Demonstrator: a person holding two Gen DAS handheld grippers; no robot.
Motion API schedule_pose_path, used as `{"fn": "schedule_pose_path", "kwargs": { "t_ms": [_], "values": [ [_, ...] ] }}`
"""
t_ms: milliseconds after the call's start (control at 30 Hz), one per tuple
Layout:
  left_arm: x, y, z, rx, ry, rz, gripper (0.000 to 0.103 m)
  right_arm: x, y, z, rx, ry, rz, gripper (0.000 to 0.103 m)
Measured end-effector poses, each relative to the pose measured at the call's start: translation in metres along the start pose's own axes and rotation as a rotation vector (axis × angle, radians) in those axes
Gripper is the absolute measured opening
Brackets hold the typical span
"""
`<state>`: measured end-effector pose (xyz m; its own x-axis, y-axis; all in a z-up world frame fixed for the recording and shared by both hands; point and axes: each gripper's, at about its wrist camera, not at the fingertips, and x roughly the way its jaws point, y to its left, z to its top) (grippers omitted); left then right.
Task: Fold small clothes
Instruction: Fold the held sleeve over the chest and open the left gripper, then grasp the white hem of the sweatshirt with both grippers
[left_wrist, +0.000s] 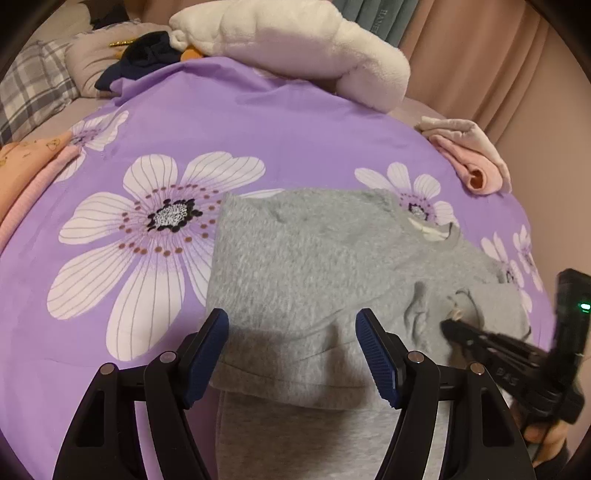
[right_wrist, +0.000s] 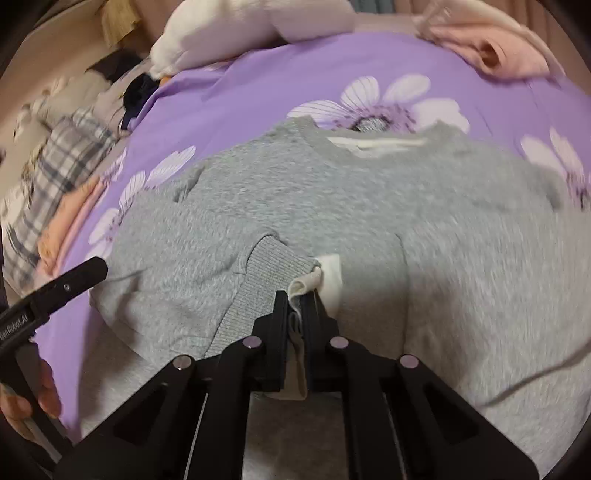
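At 6 o'clock nearest, left gripper (left_wrist: 291, 354) jaws apart over grey sweater (left_wrist: 314, 258) hem, gripping nothing, right gripper (right_wrist: 295, 299) clamped on ribbed cuff (right_wrist: 266, 273), sweater flat on purple floral sheet (left_wrist: 221, 125), pink clothes (left_wrist: 472, 162) at 2 o'clock, white plush (left_wrist: 295, 40) at 12, plaid pillow (left_wrist: 33, 85) at 10, curtains (left_wrist: 480, 48) behind.

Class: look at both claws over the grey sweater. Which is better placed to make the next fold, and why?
Probably the right claw: it is shut on the ribbed cuff of the fuzzy grey knit sweater. The left claw hangs open, holding nothing.
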<state>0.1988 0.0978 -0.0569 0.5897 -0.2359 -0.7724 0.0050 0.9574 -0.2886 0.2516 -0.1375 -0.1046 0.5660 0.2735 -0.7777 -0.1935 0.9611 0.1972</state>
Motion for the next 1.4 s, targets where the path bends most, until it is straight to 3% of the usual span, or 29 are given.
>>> {"fn": "schedule_pose_path", "kwargs": {
  "t_ms": [100, 167, 233, 300, 367, 400, 433, 500, 567, 633, 733, 867, 933, 1033, 1233, 1400],
  "values": [
    [0.003, 0.0, 0.001, 0.007, -0.006, -0.011, 0.07, -0.026, -0.007, 0.008, 0.015, -0.087, 0.003, 0.006],
    [0.009, -0.001, 0.0, 0.008, 0.011, -0.002, 0.07, -0.026, -0.014, 0.012, 0.021, -0.07, 0.0, 0.006],
    [0.019, -0.002, -0.002, 0.007, 0.041, 0.012, 0.07, -0.011, -0.02, 0.012, 0.012, -0.021, -0.089, 0.007],
    [0.024, -0.006, -0.007, 0.034, 0.045, 0.036, 0.07, 0.003, -0.021, 0.008, -0.006, 0.045, -0.103, 0.009],
    [0.025, -0.01, -0.01, 0.069, 0.042, 0.054, 0.07, -0.006, -0.016, 0.005, -0.032, 0.01, -0.13, 0.011],
    [0.026, -0.01, -0.011, 0.078, 0.045, 0.061, 0.07, -0.011, -0.014, 0.004, -0.034, -0.009, -0.145, 0.018],
    [0.027, -0.01, -0.011, 0.081, 0.048, 0.063, 0.07, -0.017, -0.013, 0.003, -0.031, -0.039, -0.147, 0.026],
    [0.03, -0.009, -0.011, 0.085, 0.056, 0.067, 0.07, -0.027, -0.007, 0.002, -0.044, -0.09, -0.094, 0.026],
    [0.033, -0.01, -0.011, 0.095, 0.064, 0.078, 0.07, -0.018, -0.003, -0.003, -0.068, -0.034, -0.054, 0.025],
    [0.037, -0.012, -0.011, 0.12, 0.08, 0.1, 0.07, -0.002, -0.001, -0.008, -0.09, 0.021, -0.078, 0.02],
    [0.028, -0.016, -0.012, 0.127, 0.096, 0.115, 0.07, -0.004, -0.01, -0.01, -0.045, 0.008, -0.049, 0.023],
    [-0.013, -0.003, -0.024, 0.063, 0.075, 0.001, 0.071, -0.05, -0.022, -0.021, 0.041, -0.042, -0.001, 0.035],
    [-0.036, 0.007, -0.038, 0.035, 0.074, -0.055, 0.071, -0.081, -0.033, -0.039, 0.067, -0.077, 0.036, 0.049],
    [-0.064, 0.026, -0.065, -0.027, 0.083, -0.135, 0.084, -0.124, -0.061, -0.071, 0.132, -0.115, 0.058, 0.062],
    [-0.083, 0.057, -0.115, -0.216, 0.151, -0.316, 0.086, -0.173, -0.143, -0.141, 0.36, -0.114, 0.009, 0.067],
    [-0.088, 0.053, -0.141, -0.267, 0.174, -0.45, 0.086, -0.189, -0.18, -0.197, 0.509, -0.088, 0.059, 0.066]
  ]
}}
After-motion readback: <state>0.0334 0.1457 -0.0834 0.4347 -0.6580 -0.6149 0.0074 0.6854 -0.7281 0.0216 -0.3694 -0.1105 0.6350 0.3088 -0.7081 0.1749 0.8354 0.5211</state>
